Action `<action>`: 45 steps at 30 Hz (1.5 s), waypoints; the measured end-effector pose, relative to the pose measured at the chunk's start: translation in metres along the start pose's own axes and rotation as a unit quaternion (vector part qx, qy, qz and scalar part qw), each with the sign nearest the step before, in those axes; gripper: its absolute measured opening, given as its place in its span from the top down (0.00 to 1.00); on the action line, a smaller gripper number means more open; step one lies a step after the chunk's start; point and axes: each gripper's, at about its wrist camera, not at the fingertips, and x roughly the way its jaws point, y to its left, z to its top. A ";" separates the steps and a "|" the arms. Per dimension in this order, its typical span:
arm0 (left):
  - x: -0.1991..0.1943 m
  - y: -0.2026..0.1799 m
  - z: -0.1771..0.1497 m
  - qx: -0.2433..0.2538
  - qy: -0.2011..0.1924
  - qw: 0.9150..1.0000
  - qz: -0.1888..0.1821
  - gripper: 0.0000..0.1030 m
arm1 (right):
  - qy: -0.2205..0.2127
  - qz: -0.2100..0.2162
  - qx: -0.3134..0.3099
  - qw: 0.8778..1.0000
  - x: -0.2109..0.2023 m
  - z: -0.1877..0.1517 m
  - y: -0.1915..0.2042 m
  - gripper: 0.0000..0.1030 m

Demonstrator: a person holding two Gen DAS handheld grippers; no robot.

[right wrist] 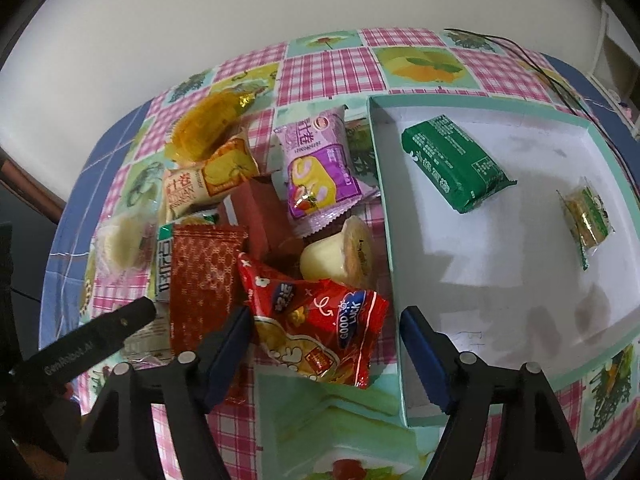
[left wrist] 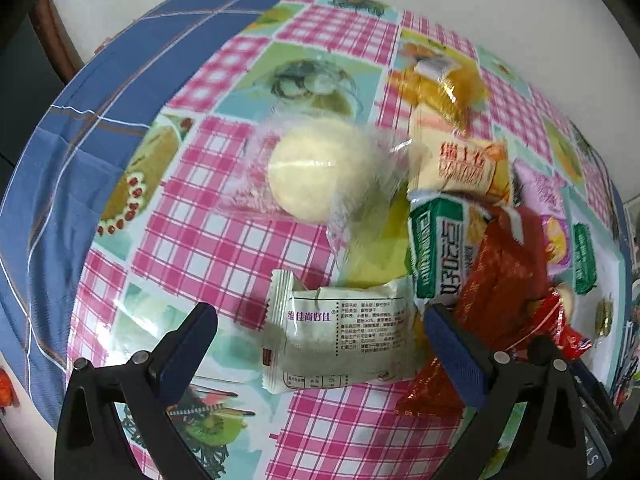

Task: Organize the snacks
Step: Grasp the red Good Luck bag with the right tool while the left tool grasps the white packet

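Two claws are hanging over a heap of snacks on the counter (right wrist: 328, 52), each pointing steeply down. The right claw (right wrist: 324, 354) is standing part open, its blue pads either side of the red popcorn bag (right wrist: 320, 320) but not visibly pressing it, so it is grasping nothing yet. Just right of that claw the tray (right wrist: 394, 280) is lying with its near wall touching the right pad; a green pack (right wrist: 456, 164) and a small gold sweet (right wrist: 588, 216) are already sitting inside, farther off to the right. Ahead of the claw a pudding cup (right wrist: 340, 256) is resting just beyond the bag, with a purple pack (right wrist: 320, 164) farther ahead.

The left claw (left wrist: 320, 344) is spread wide and released, framing a white pack (left wrist: 340, 340) that is lying flat between its pads; a red wrapper (left wrist: 500, 280) is crowding its right pad, and a round cake (left wrist: 320, 172) is sitting well ahead.

Judging by this, the step in hand is picking up the bag and the white pack. To do it well, the right claw is needing to shift slightly left so its right pad is clearing the tray wall, then closing across the bag's crinkled middle rather than a loose corner. The left claw is wanting a squarer line on the white pack, keeping the red wrapper out of the pinch.
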 end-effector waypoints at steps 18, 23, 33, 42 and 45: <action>-0.002 -0.015 0.007 0.013 0.000 1.000 -0.003 0.48 | 0.010 0.006 0.020 1.000 0.001 0.001 -0.009 0.48; -0.012 -0.016 0.010 0.004 -0.010 1.000 -0.006 0.67 | 0.016 0.015 0.033 0.999 -0.004 0.000 -0.014 0.49; -0.013 -0.005 0.014 0.003 -0.017 1.000 0.026 0.64 | 0.022 0.017 0.029 0.999 -0.009 0.000 -0.015 0.49; 0.005 -0.011 0.029 0.036 -0.037 0.997 0.066 0.60 | 0.027 0.029 0.038 0.998 -0.011 -0.001 -0.020 0.49; 0.009 -0.008 0.025 0.036 -0.014 0.996 0.078 0.59 | 0.027 0.032 0.041 0.998 -0.012 -0.001 -0.020 0.49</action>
